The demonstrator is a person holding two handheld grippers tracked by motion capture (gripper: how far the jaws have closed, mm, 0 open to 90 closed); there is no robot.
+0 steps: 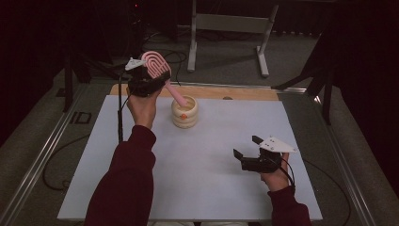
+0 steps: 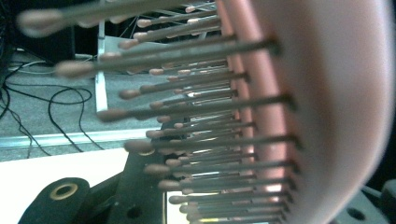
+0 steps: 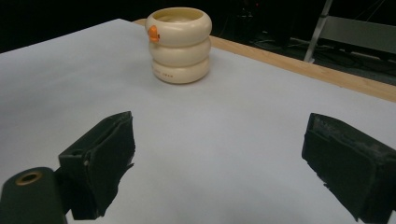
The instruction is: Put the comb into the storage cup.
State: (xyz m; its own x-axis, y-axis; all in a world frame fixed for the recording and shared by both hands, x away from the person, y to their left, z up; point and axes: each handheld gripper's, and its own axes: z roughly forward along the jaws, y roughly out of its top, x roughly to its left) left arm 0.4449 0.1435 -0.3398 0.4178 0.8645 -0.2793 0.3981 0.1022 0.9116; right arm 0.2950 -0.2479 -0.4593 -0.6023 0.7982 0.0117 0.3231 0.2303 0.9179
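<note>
The left gripper (image 1: pixel 149 77) is clamped on the head of a pink hairbrush (image 1: pixel 156 65), whose handle slants down to its right into a cream ribbed cup (image 1: pixel 184 112) just beside it. Well apart, the right gripper (image 1: pixel 245 149) rests spread and holds nothing, the cup (image 3: pixel 179 44) ahead of its jaws.

Maroon sleeves; black claws (image 1: pixel 247 150) with grey plates.

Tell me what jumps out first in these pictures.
The pink hairbrush, clamped in the left gripper above the table's far left, with its handle angled down into the cream ringed cup. The right gripper rests open near the front right.
</note>
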